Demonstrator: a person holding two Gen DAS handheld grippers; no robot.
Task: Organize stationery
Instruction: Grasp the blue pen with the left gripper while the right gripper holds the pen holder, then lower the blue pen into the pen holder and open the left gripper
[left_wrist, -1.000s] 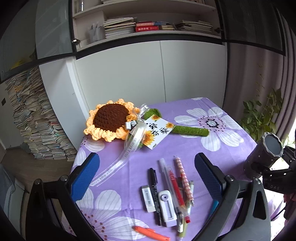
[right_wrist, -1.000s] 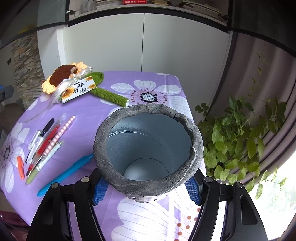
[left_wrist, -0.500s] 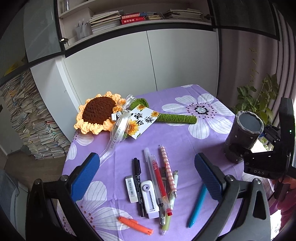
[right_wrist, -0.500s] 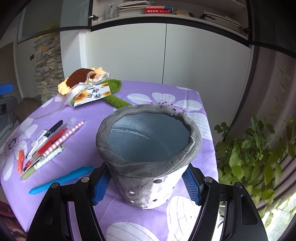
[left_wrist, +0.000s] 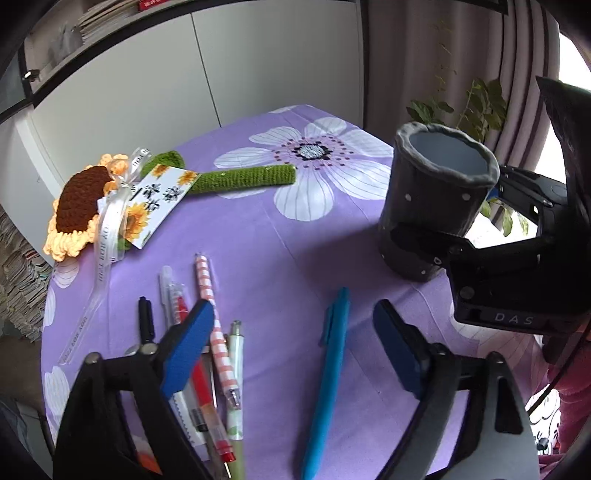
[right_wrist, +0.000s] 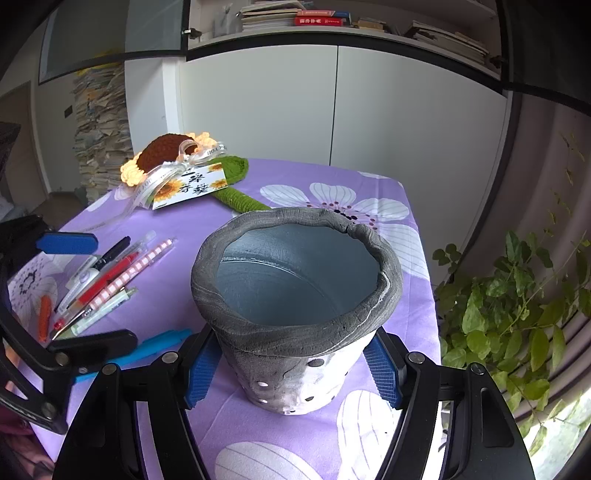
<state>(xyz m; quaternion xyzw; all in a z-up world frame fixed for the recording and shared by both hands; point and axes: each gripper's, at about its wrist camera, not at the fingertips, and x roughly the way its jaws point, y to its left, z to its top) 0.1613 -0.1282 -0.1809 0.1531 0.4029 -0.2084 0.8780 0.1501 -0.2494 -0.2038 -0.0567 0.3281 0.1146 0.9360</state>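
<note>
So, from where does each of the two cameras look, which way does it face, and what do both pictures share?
Left wrist: sits behind the left gripper, tilted down at the table; its closing jaws straddle the blue pen without touching it. The right gripper shows at right.
Right wrist: sits behind the right gripper, facing the cabinets; its jaws clamp the grey pen holder. The left gripper's fingers show at left.
Shared: pen holder, blue pen, pen pile, crochet sunflower.
</note>
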